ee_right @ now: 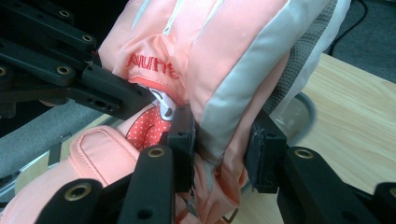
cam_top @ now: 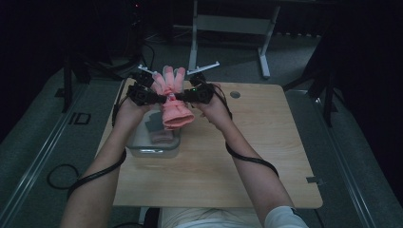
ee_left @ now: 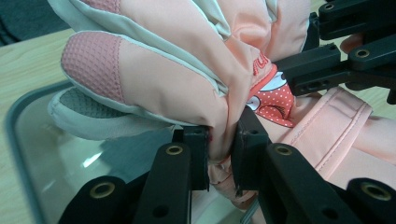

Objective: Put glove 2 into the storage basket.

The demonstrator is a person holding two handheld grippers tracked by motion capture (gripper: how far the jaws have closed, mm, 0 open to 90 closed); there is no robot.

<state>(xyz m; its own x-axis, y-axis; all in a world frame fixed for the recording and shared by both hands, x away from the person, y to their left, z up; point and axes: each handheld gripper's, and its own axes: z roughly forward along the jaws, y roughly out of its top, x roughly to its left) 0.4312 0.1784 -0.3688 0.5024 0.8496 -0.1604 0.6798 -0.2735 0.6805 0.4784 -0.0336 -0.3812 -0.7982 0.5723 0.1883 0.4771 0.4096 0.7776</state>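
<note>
Gloves pinched from both sides, left hand-held gripper and right hand-held gripper clamped on them, just above the container. Next, probably lower them in.

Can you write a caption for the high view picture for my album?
Two grippers, left and right, pinch a pink glove above a clear box.

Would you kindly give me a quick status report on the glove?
Left gripper and right gripper both shut on glove. Glove held up over clear tub. Nothing in the way.
</note>
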